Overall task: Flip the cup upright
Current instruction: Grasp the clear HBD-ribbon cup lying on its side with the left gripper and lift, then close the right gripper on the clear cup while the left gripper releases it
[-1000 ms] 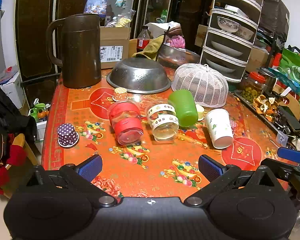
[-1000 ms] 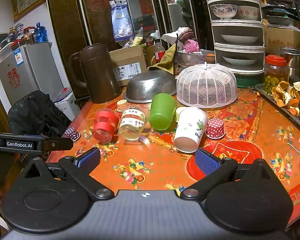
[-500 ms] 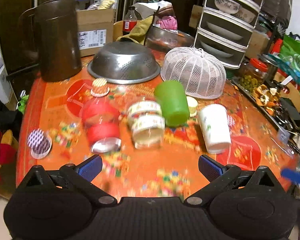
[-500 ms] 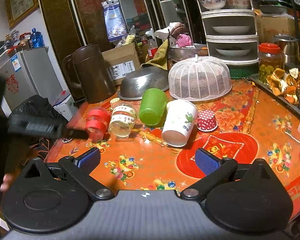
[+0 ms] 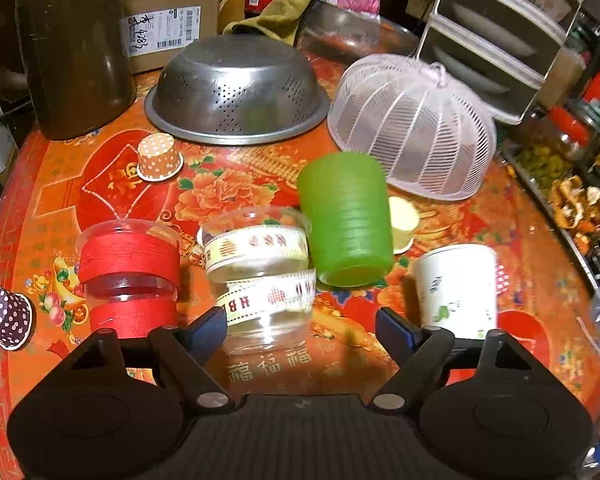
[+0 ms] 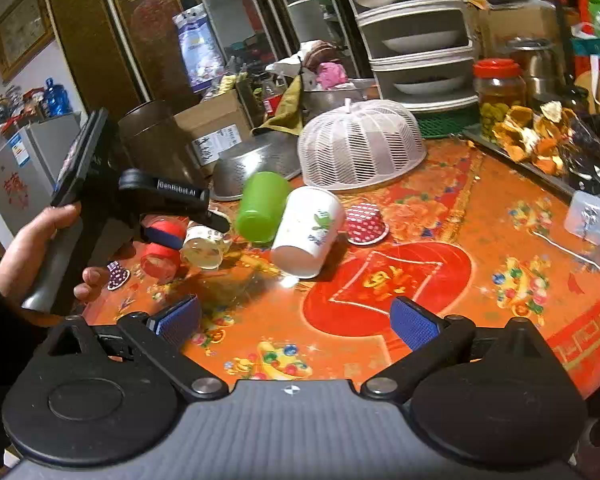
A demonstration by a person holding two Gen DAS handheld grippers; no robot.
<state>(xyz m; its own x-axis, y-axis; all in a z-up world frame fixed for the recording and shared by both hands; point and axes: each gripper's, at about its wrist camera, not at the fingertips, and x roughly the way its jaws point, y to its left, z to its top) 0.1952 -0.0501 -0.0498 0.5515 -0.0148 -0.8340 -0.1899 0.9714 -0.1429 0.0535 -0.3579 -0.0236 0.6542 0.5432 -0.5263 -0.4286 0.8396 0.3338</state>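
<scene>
Several cups lie on their sides on the orange table: a clear cup with red bands [image 5: 130, 276], a clear cup with patterned ribbon bands [image 5: 260, 276], a green plastic cup [image 5: 346, 220] and a white paper cup [image 5: 456, 288]. My left gripper [image 5: 302, 330] is open, low over the table, its fingers on either side of the ribbon cup's mouth end without touching it. In the right wrist view the left gripper [image 6: 188, 228] hovers at the ribbon cup [image 6: 206, 246], beside the green cup [image 6: 262, 208] and white cup [image 6: 306, 232]. My right gripper [image 6: 296, 322] is open and empty, nearer the table's front.
An upturned steel colander [image 5: 236, 88], a white mesh food cover [image 5: 412, 124] and a brown jug [image 5: 72, 48] stand behind the cups. Small dotted paper cups [image 5: 160, 158] [image 5: 6, 316] [image 6: 364, 222] sit around. A tray of peels [image 6: 540, 136] lies at the right edge.
My left gripper has moved forward and down toward the cups, now bracketing the ribbon cup. The right gripper has risen and tilted slightly; the cups have not moved.
</scene>
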